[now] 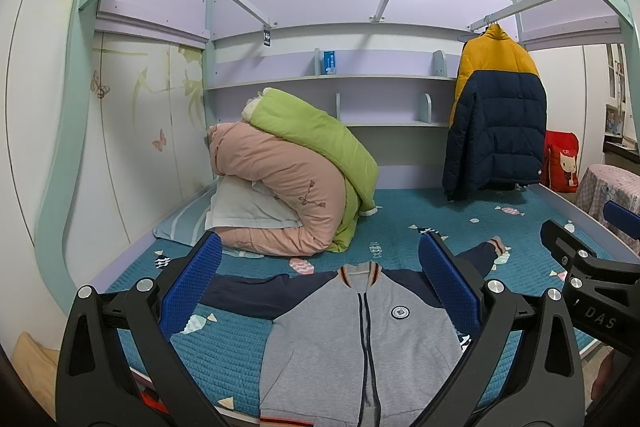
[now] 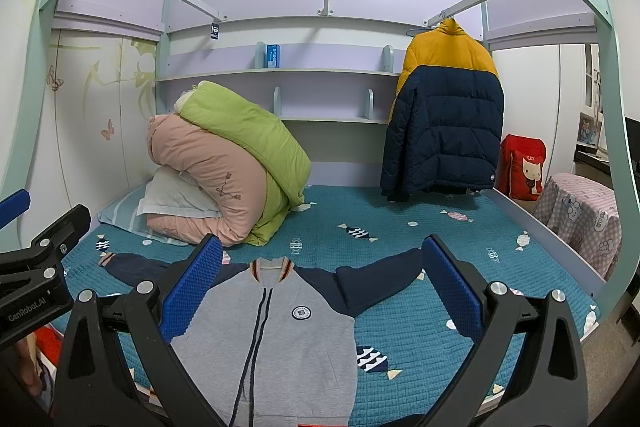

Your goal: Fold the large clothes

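A grey zip jacket [image 1: 360, 343] with navy sleeves and a round chest badge lies flat, front up, on the teal bed cover [image 1: 400, 215]. It also shows in the right wrist view [image 2: 276, 339], with both sleeves spread sideways. My left gripper [image 1: 320, 291] is open and empty, held above the jacket's upper chest. My right gripper [image 2: 322, 291] is open and empty, above the jacket's right shoulder and sleeve. Each gripper's body shows at the edge of the other's view.
A rolled pink and green quilt [image 1: 288, 183] on a pillow sits at the bed's back left. A yellow and navy puffer coat [image 1: 496, 119] hangs at the back right. Shelves [image 1: 328, 79] line the back wall. A red bag [image 2: 522, 167] and a covered stool [image 2: 580, 219] stand beside the bed.
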